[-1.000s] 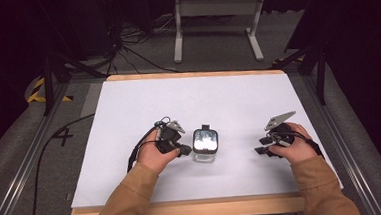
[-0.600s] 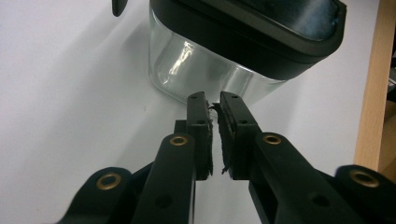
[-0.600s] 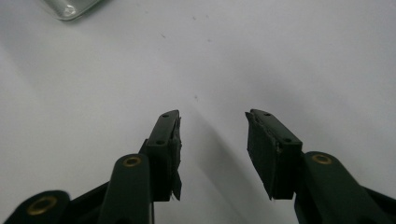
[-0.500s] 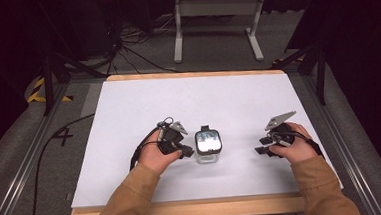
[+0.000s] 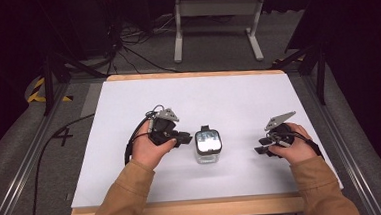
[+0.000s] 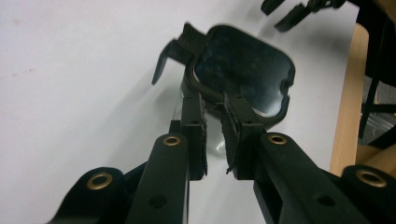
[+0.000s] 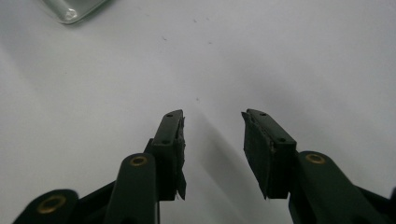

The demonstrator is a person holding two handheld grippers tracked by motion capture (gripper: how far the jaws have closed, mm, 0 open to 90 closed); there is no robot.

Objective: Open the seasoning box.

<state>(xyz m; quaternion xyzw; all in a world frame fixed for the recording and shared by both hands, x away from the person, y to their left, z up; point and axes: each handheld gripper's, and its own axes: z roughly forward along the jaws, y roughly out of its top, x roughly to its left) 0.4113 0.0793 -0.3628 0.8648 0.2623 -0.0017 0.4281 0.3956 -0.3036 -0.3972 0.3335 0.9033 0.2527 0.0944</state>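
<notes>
Clear plastic w/ a black lid: we see a small box (image 5: 208, 147) standing near the middle of the white table (image 5: 228, 95), toward our edge. Its lid (image 6: 243, 74) is shiny, rounded-square, w/ a black clip sticking out on the far side.

L gripper (image 5: 184, 137) sits just left of the box, held in our left hand (image 5: 148, 149). In the left gripper view its jaws are nearly closed, a narrow gap between the pads, tips up against the lid's rim on the side nearest them. We can't tell for sure if they pinch a tab there or just touch it.

R gripper (image 5: 261, 149) is well to the right of the box, held in our right hand (image 5: 293, 149), low over the bare table. In the right gripper view its jaws stand wide apart w/ nothing between them; a corner of the clear box (image 7: 74, 9) shows at top left.
</notes>
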